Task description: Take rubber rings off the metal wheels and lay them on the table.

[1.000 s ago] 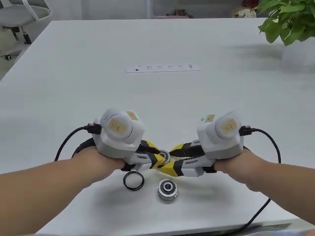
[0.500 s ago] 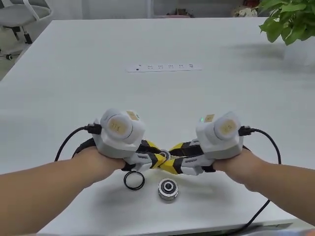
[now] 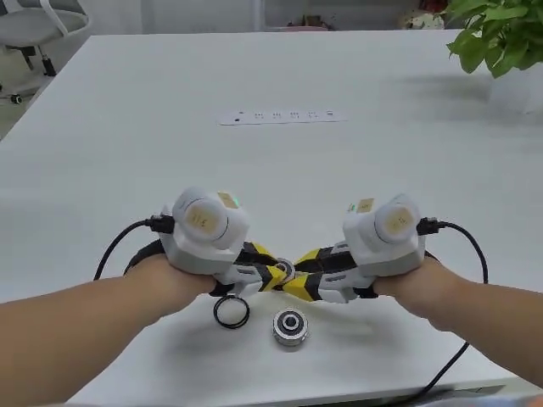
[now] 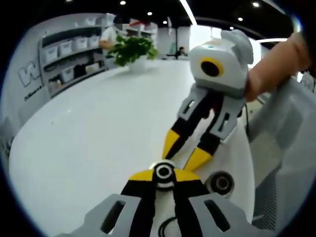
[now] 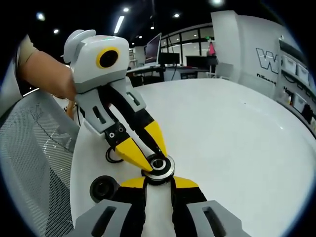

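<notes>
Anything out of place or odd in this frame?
Nothing stands out. A ring lies flat on the table beside one wheel; the left gripper and right gripper meet at a second wheel.

White-grey left gripper (image 4: 163, 176) and right gripper (image 5: 159, 180) showing yellow-black jaws; silver metal wheel (image 3: 283, 270) shining between; black rubber ring (image 3: 215, 312) contrasting against white table (image 3: 254, 170).

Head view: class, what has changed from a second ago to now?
Almost nothing. The right gripper edged slightly to the person's right; nothing was grasped or released. It and the left gripper still meet at the small wheel; the loose rubber ring and the second wheel lie unmoved on the table.
</notes>
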The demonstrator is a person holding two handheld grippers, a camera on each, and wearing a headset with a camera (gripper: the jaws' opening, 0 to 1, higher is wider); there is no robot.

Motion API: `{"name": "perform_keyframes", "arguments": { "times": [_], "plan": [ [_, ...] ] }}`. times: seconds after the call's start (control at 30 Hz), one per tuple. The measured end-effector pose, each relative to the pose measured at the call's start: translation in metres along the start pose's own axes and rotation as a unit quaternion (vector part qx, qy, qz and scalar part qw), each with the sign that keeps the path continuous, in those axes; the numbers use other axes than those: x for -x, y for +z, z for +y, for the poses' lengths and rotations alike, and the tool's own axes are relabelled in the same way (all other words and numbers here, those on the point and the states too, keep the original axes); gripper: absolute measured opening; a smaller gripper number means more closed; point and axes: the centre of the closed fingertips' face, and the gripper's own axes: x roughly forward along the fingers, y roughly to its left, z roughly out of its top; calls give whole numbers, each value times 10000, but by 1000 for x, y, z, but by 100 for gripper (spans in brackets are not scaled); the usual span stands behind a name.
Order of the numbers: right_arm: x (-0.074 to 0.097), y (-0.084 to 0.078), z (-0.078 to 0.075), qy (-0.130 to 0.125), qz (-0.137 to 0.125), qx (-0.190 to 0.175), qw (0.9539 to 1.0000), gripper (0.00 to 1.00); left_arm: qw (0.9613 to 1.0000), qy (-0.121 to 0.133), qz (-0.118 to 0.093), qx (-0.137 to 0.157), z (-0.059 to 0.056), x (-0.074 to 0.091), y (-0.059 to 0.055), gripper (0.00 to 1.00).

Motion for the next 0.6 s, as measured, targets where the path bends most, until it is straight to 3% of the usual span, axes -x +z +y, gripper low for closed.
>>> {"name": "perform_keyframes", "arguments": {
  "times": [0.13,0.6],
  "plan": [
    [3,-2,-2,27,0,-124,9999,7,10000,-7,3,-5,0,0,0,13],
    [4,-3,-4,2,12,-416,9991,1,10000,37,23,12,1,0,0,13]
  ]
}}
